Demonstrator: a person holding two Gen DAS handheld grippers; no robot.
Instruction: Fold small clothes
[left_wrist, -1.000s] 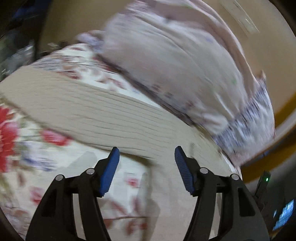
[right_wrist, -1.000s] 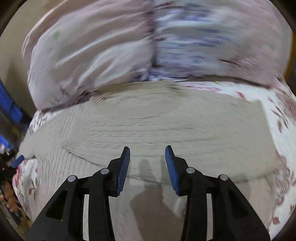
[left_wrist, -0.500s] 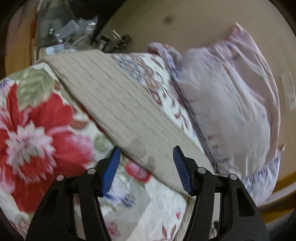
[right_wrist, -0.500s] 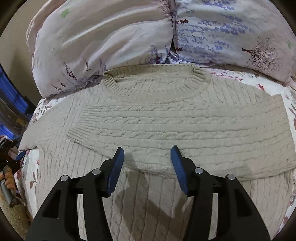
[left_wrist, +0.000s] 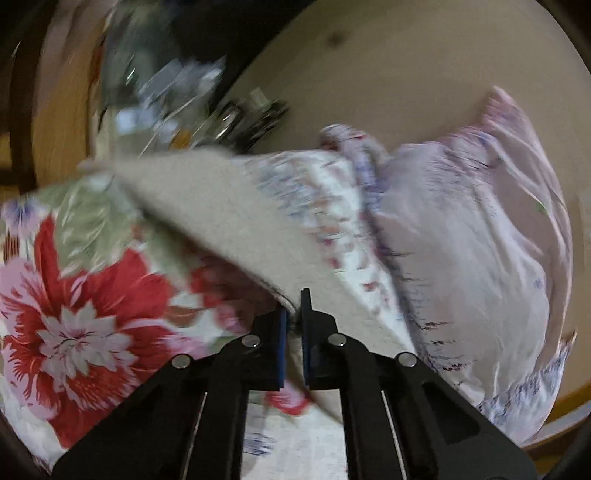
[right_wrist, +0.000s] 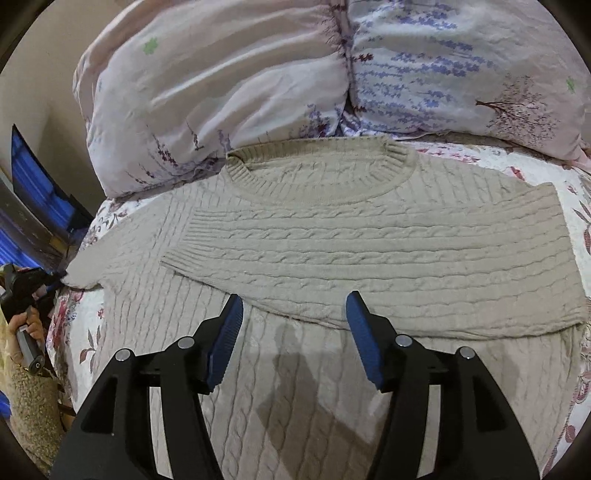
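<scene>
Left wrist cam: low, close, looking along the sweater (left_wrist: 221, 221) sleeve toward pillows (left_wrist: 480, 240). Right wrist cam: higher, facing pillows (right_wrist: 229, 92). The 2 views share sweater (right_wrist: 332, 240), bedspread (right_wrist: 569, 192).

Warm indoor light lit both views. The left wrist view was smeared by motion blur, worst upper left. The right wrist view was sharp, with a soft shadow at lower centre and fisheye bending at the edges.

Support: I see a bed (right_wrist: 576, 192) under a floral quilt | on it: beige cable-knit sweater (right_wrist: 332, 236) lying flat mid-bed, one sleeve (right_wrist: 369, 266) folded across its chest | far end: two pale printed pillows (right_wrist: 229, 85) touching the sweater's collar.
</scene>
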